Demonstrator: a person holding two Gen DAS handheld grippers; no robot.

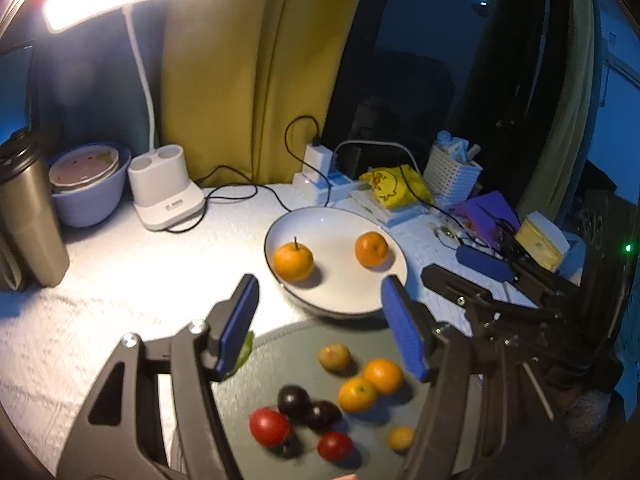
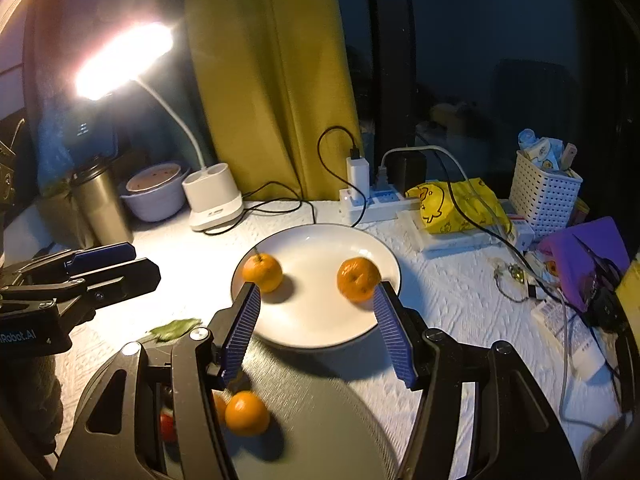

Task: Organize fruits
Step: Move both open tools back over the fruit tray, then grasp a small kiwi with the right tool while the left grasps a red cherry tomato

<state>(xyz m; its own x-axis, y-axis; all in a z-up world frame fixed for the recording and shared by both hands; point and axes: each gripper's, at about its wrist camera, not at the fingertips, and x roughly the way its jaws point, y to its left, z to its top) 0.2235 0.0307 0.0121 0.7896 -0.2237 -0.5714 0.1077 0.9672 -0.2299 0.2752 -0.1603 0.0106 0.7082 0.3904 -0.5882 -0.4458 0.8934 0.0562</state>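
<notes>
Evidently both tongs, left and right, are held open and empty; oranges are sorted onto the plate, others apparently left on the tray.

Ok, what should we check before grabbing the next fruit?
1. Left hand-held gripper open with nothing in it: ok.
2. Right hand-held gripper open with nothing in it: ok.
3. White plate has room beside its two oranges: ok.
4. Oranges left to move on the grey tray: ok, two lie together.
5. Those two far enough apart for a finger between: not ok, they touch.
6. Small yellow fruit counts as an orange: cannot tell, blurred.
</notes>
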